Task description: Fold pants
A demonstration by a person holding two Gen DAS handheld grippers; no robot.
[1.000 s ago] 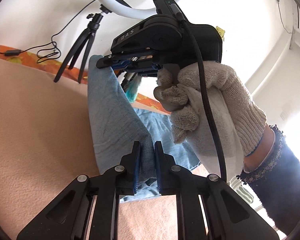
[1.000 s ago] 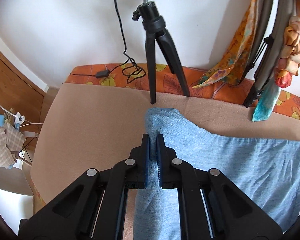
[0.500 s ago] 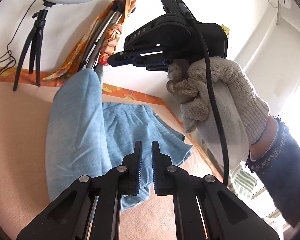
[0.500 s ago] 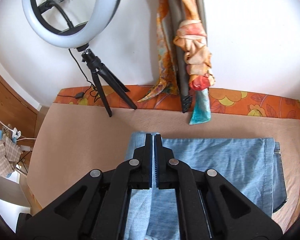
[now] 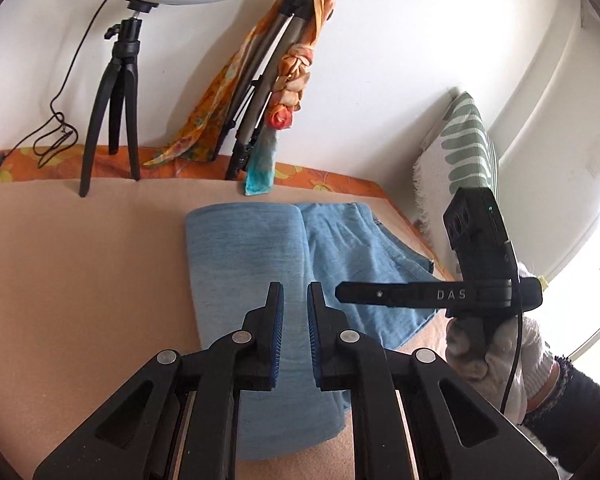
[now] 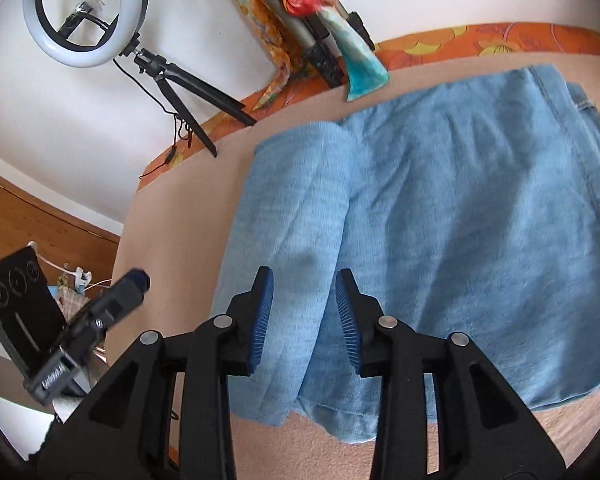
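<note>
The light blue pants [image 5: 244, 248] lie folded on the tan blanket [image 5: 80, 280], the legs laid back over the upper part [image 5: 360, 248]. My left gripper [image 5: 295, 304] hovers over the near fold, jaws slightly apart, holding nothing. My right gripper [image 6: 303, 292] is open above the pants [image 6: 440, 208], with a rolled fold [image 6: 292, 208] between and below its fingers, untouched. The right gripper also shows in the left wrist view [image 5: 380, 294], held by a gloved hand [image 5: 496, 348]. The left gripper shows in the right wrist view [image 6: 128, 288].
A ring light on a black tripod [image 5: 116, 92] stands at the back left. A folded stand with an orange scarf [image 5: 276, 72] leans on the wall. A green striped pillow [image 5: 460, 148] stands at the right. The bed edge with orange sheet [image 5: 332, 180] runs behind.
Both grippers let go of the pant leg fabric and opened. The lifted leg now lies flat, folded over the rest. Both grippers drew back and apart.
</note>
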